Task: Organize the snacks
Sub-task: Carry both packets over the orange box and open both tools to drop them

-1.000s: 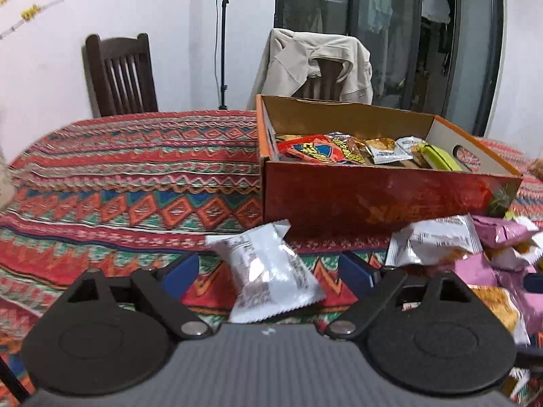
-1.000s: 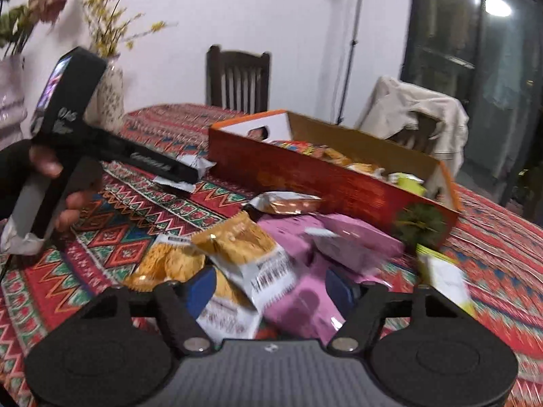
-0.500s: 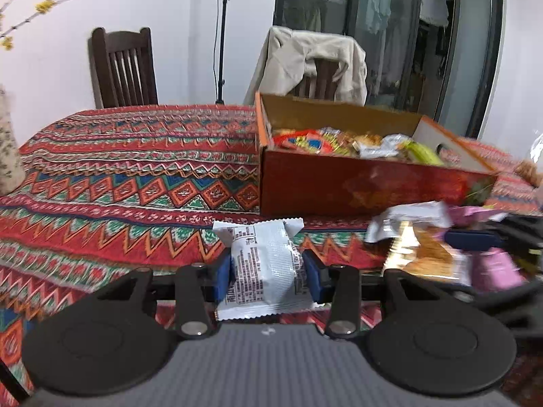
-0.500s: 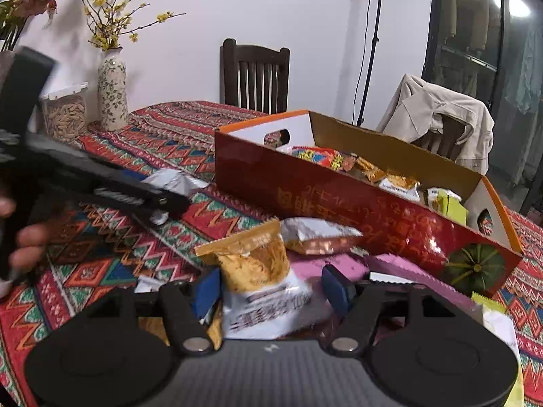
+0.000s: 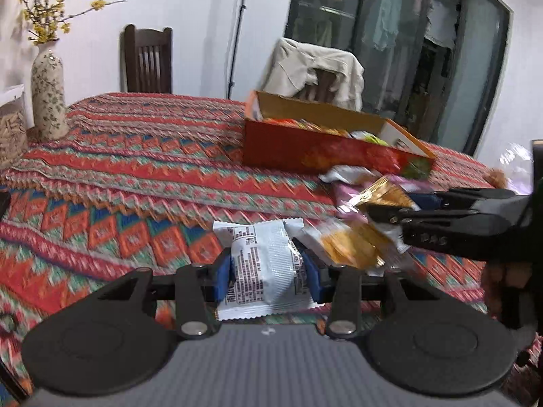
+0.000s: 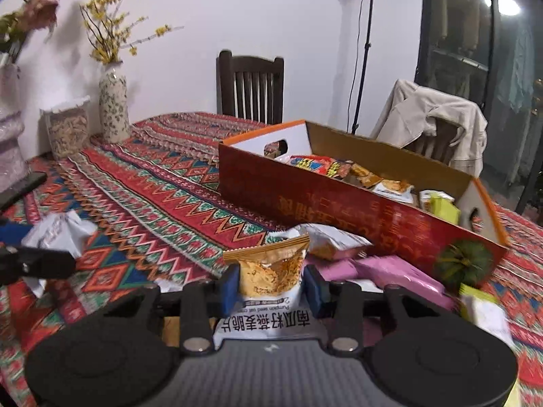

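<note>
Snack packets are pinched in both grippers at once, which reads as each hand lifting one item off the loose pile so it can go to the box. The left gripper (image 5: 268,273) has its blue pads pressed on the sides of a white printed packet (image 5: 264,264), held crosswise so the pads bear on the puffed middle rather than the crimped ends. The right gripper (image 6: 271,286) has just been closing, and its pads now squeeze an orange-and-white crisp packet (image 6: 271,271), upright with its sealed top pointing away.

The cardboard box (image 6: 373,210) sits on the patterned counter (image 6: 152,203) beyond the pile, open-topped, with handle cut-outs in its end walls. It already holds a mixed layer of wrapped snacks, red, orange and yellow-green among them. Pink packets (image 6: 390,271) and a silver one lie on the counter just beside its near wall, not yet put away.
</note>
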A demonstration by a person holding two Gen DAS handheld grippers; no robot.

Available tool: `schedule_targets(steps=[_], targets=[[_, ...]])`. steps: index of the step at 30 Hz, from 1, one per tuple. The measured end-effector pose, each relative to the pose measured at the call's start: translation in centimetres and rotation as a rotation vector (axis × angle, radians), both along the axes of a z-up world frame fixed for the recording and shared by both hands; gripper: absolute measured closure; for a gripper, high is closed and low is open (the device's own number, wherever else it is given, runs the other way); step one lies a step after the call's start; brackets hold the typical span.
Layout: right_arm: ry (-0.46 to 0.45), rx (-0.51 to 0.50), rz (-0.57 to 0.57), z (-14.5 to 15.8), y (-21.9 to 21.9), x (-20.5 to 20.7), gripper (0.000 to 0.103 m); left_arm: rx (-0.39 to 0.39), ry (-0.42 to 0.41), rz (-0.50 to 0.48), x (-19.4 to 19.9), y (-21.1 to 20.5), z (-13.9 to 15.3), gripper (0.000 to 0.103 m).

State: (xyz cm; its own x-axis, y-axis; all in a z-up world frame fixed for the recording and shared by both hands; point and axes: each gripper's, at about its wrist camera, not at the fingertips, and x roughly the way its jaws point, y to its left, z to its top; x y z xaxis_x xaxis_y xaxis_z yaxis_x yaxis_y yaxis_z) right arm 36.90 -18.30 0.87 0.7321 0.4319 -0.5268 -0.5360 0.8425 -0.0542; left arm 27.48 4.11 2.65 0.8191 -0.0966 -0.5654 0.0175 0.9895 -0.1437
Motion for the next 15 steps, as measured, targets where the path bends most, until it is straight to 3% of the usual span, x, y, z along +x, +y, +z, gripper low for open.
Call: schedule_targets(steps=[9,15], targets=[[0.079,0.147,-0.204,-1.1,-10.5,-10.7,0.063,0.012,0.024,-0.133,-1.4,-5.8,-0.4,0.058],[0.084,0.182,-0.327,-1.6,-14.7,-12.6,0.063,0.035,-0.025,-0.199,-0.3,-8.1,1.0,0.058]])
